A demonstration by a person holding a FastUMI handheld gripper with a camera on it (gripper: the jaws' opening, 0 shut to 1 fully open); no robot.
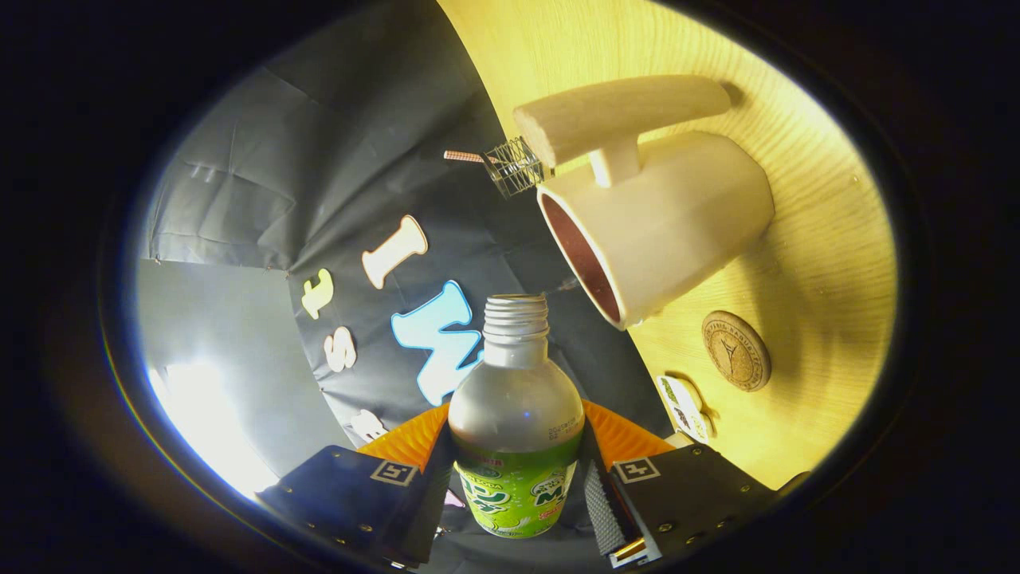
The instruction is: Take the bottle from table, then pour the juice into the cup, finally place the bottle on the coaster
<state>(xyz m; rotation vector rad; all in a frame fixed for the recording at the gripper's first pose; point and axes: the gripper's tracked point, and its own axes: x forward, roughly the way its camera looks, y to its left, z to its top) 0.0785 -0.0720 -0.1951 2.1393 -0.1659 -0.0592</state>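
Between your gripper's (516, 478) two fingers sits the bottle (515, 422), clamped at the level of its green label, with one finger pressed on each side of its body, so the jaws are closed about as far as the bottle's width lets them. You see the bottle's bare threaded neck pointing away from you with no cap on it, and its open mouth lies just short of the cup's rim without touching it. Your whole view is rolled over, so the wooden table (805, 255) stands like a wall on one side and the dark cloth of the booth fills the other; the bottle is lifted clear of the table. Beyond the bottle's mouth you have the cup (661, 223), a pale mug with a dark inside, its opening turned toward the bottle's neck and its base resting on the table. A thick pale handle juts from the cup's side on a short stem. Just past the cup's rim, near the table's edge, you can make out a small wire-mesh object (516, 166) with a thin rod sticking out of it; what it is you cannot tell. On the table beside the cup, nearer to your fingers, lies the round brown coaster (736, 351), bare and apart from the cup. Closer still, at the table's edge, a small flat item (684, 408) with printed marks lies near the coaster.
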